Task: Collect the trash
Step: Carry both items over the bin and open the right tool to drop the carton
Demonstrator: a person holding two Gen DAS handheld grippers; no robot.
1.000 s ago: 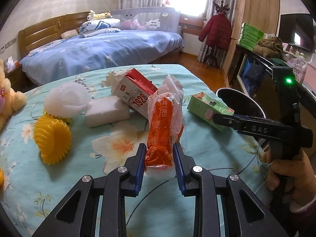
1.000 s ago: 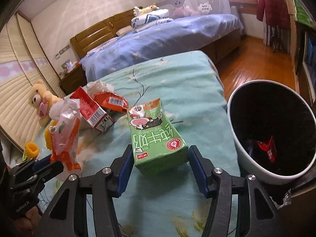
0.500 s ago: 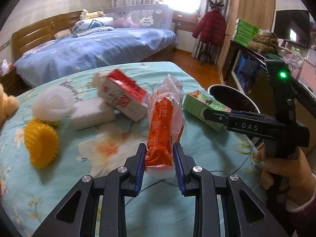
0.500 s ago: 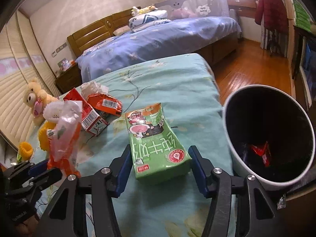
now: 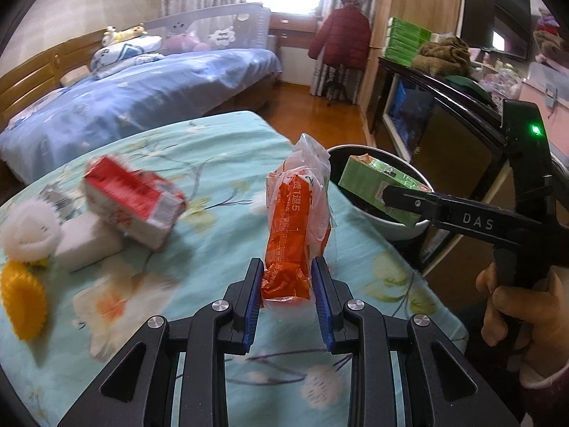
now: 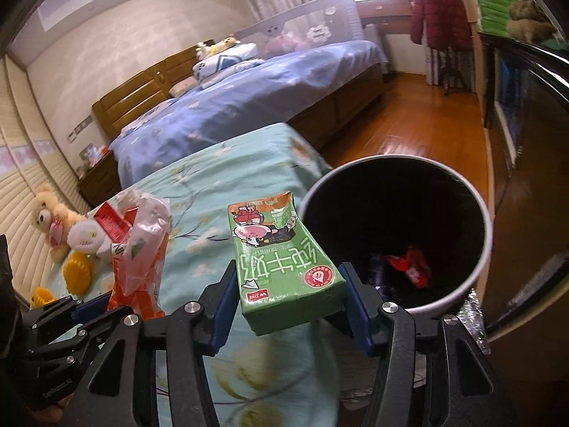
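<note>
Green milk carton (image 6: 284,267) clamped between right gripper (image 6: 290,307) fingers; white bin (image 6: 480,270) beside, red wrapper (image 6: 409,267) inside

The left gripper (image 5: 286,282) is a black plastic tool with two angular, open-framed arms; each arm carries round silver screws at its joints; the fingers (image 5: 254,297) are lined on their inner faces with ribbed blue pads. The right gripper (image 6: 290,307) has the same black frame, silver screws and blue pads; seen from the left wrist, its side bears the white letters "DAS", and a small green light glows on its upright black handle. The person's right hand (image 5: 522,323) shows a pinkish-red sleeve cuff with a white lining.
</note>
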